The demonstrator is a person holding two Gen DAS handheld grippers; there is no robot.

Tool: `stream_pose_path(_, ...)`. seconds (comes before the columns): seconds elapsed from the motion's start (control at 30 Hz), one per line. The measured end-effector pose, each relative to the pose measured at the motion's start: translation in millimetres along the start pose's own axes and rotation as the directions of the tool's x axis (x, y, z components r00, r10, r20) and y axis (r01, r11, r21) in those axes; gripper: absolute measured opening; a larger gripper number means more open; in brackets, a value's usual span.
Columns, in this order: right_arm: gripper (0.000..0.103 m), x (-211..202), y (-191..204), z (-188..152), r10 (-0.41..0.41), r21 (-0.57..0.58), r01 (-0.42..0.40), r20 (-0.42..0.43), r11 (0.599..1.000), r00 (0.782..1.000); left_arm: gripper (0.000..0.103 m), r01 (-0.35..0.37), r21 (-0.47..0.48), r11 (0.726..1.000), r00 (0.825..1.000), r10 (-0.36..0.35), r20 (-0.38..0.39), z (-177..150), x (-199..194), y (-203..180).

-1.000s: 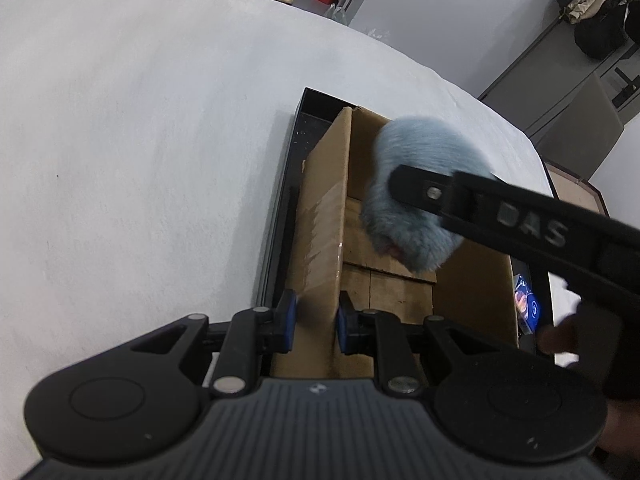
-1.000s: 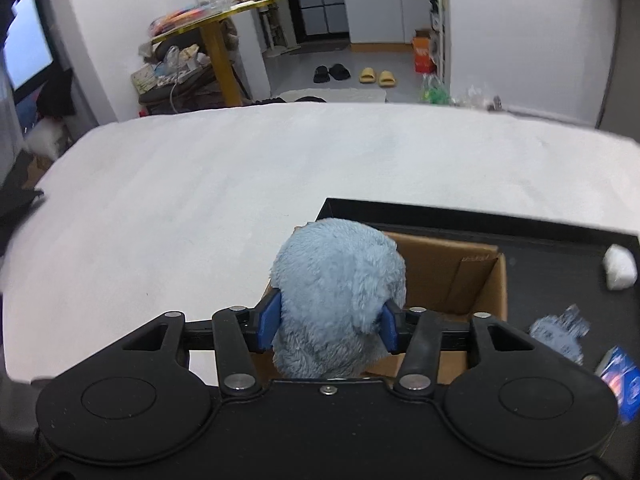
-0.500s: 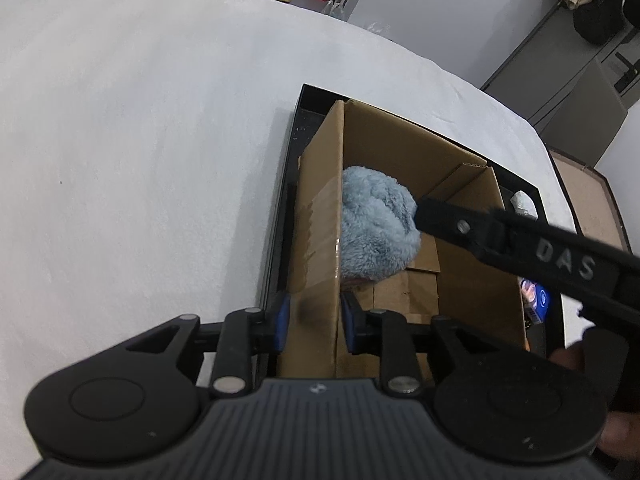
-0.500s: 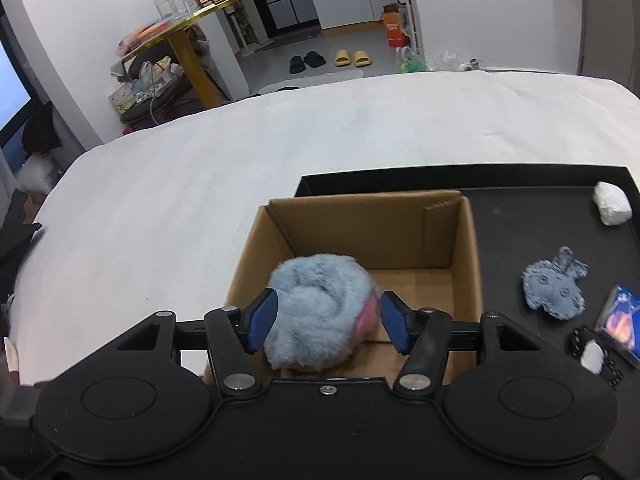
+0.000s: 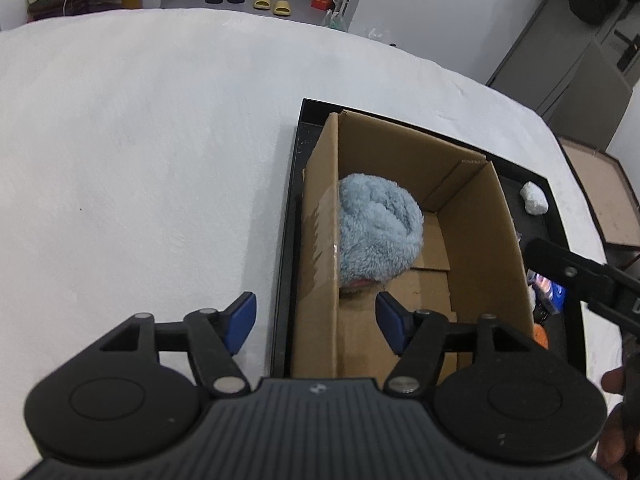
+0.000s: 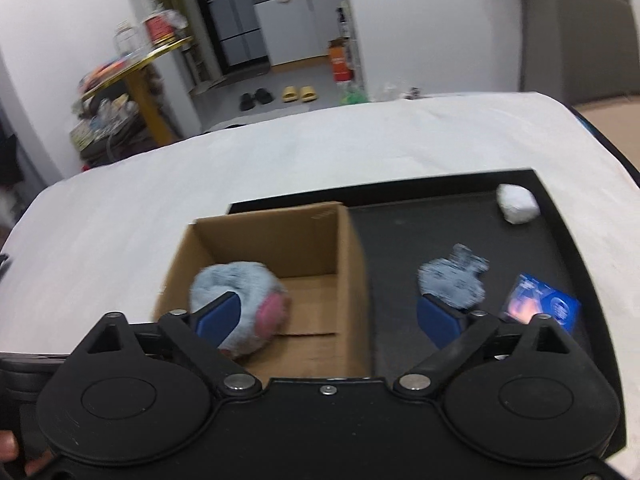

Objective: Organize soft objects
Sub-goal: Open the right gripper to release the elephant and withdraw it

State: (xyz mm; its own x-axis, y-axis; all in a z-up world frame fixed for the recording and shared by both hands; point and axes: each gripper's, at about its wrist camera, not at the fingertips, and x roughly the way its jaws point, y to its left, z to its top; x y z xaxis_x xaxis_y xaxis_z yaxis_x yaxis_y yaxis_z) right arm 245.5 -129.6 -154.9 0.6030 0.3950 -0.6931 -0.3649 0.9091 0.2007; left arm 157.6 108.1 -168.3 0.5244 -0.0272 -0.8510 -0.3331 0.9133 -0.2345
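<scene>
the next soft thing to fetch looks to be the small grey plush piece [image 6: 454, 278] lying on the black tray [image 6: 560, 216], and the coming move turns on where it sits relative to the right gripper [image 6: 334, 318]. it lies just ahead of that gripper's right-hand finger, to the right of the cardboard box [image 6: 348, 240], so the gripper would need to slide right to centre it between the fingers. the right gripper is the nearer one. the left gripper [image 5: 314, 318] stands over the box's left wall, on the far side of the box from the plush piece.

both grippers are spread wide and carry nothing.

the fluffy blue toy [image 5: 378, 230] already rests inside the box, tucked against the left wall on the box floor, with a patch of pink showing on its near side. it looks rounded, shaggy and easily squashed.

the grey plush piece is flat and irregular, with a stubby lobe pointing to the far right, so its long axis seems to run diagonally away from the gripper. a white crumpled lump [image 6: 517, 203] lies in the tray's far right corner, well apart, and a blue card [image 6: 542, 308] lies just right of the plush piece. the tray sits on a white surface [image 5: 140, 160].
</scene>
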Motion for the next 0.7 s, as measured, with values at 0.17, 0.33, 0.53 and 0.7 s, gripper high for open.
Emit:
stream_pose_path(0.17, 0.103, -7.5, -24.0, -8.6, -0.026, 0.044, 0.027, -0.011, 0.999, 1.000, 0.074, -0.027, 0.035, 0.999, 1.000, 0.027, 0.007, -3.5, -3.1, -5.4)
stream_pose_path(0.33, 0.103, -16.7, -42.2, -13.2, -0.040, 0.079, 0.040, -0.003, 0.996, 0.999, 0.078, -0.036, 0.080, 0.996, 0.999, 0.035, 0.012, -5.0, -6.3, -12.7)
stream_pose_path(0.53, 0.103, -21.2, -61.2, -19.1, -0.056, 0.115, 0.055, 0.000, 0.992, 0.998, 0.083, -0.058, 0.111, 0.992, 0.998, 0.054, 0.031, -5.0, -8.7, -24.0)
stream_pose_path(0.7, 0.103, -20.5, -75.8, -26.3, -0.062, 0.139, 0.063, -0.013, 0.988, 0.998, 0.083, -0.078, 0.130, 0.989, 0.997, 0.074, 0.031, -4.5, -7.1, -33.1)
